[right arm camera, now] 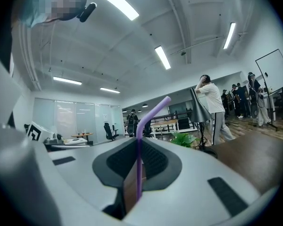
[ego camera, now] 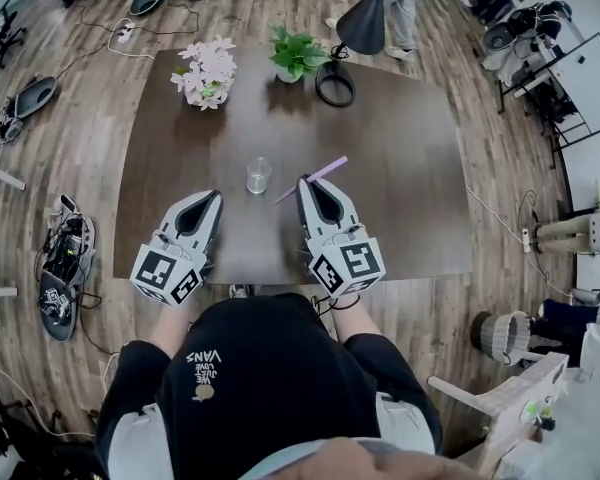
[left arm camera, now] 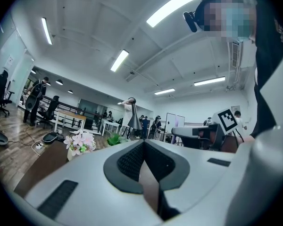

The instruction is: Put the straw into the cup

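Your right gripper (right arm camera: 138, 144) has its two fingers pinching a purple straw (right arm camera: 139, 164). The straw runs between the pads, and its bent top leans to the right beyond the tips. From the head view, the straw (ego camera: 313, 179) crosses the fingertips at a slant. The bent end points away to the right, and the plain end reaches out to the left of the tips, toward the cup.

The cup (ego camera: 258, 175), a clear glass, stands upright on the dark table (ego camera: 410, 188). It is just to the left of the right fingertips, near the straw's plain end but apart from it.

Your left gripper (left arm camera: 144, 144) has its fingers pressed together on nothing. It points level, and its tips are near the cup's other side without touching it. Beyond the cup, well away from both sets of fingers, stand a pot of pale flowers (ego camera: 208, 73) and a small green plant (ego camera: 297, 53).

The straw looks gripped and on its way, but not yet in the cup. The next move probably calls for tipping the plain end downward, bringing it over the cup's mouth and lowering it inside before the fingers release. The glass looks light, so a sideways nudge could tip it.
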A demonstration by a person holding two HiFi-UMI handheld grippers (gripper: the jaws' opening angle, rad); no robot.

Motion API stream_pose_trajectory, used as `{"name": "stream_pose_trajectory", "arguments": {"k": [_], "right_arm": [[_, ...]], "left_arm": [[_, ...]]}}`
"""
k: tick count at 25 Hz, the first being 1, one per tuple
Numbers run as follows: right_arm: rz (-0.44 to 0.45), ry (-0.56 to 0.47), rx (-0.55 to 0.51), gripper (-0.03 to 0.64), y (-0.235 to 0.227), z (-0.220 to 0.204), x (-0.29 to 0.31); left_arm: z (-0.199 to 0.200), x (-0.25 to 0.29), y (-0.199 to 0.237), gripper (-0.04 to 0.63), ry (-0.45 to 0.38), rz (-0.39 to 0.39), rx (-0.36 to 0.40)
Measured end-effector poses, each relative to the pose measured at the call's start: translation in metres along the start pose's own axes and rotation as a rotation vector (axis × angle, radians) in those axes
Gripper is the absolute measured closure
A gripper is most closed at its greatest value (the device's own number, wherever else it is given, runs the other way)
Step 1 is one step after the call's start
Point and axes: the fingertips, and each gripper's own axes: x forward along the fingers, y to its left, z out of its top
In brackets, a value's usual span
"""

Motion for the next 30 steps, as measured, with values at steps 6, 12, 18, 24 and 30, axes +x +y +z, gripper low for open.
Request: {"name": "stream_pose_trajectory", "arguments": {"k": [6, 12, 18, 24, 30], "right_arm": [[0.038, -0.003, -0.018, 0.583, -0.011, 0.006, 0.021], [0.101, 0.009, -0.015, 0.583, -0.020, 0.006, 0.046], [0.141, 0.007, -0.016, 0.583, -0.027, 0.001, 0.066], [0.150, 0.009, -0.015, 0.583, -0.034, -0.007, 0.079], [0.162, 0.025, -0.018, 0.583, -0.032, -0.020, 0.087]], "left_arm": [[-0.007, 0.014, 0.003, 0.584, 0.006, 0.022, -0.017], [-0.006, 0.028, 0.008, 0.584, -0.004, 0.069, -0.019], [-0.008, 0.036, 0.012, 0.584, -0.005, 0.107, -0.027], [-0.007, 0.043, 0.008, 0.584, -0.012, 0.112, -0.013], [-0.009, 0.040, 0.009, 0.584, -0.014, 0.128, -0.012]]}}
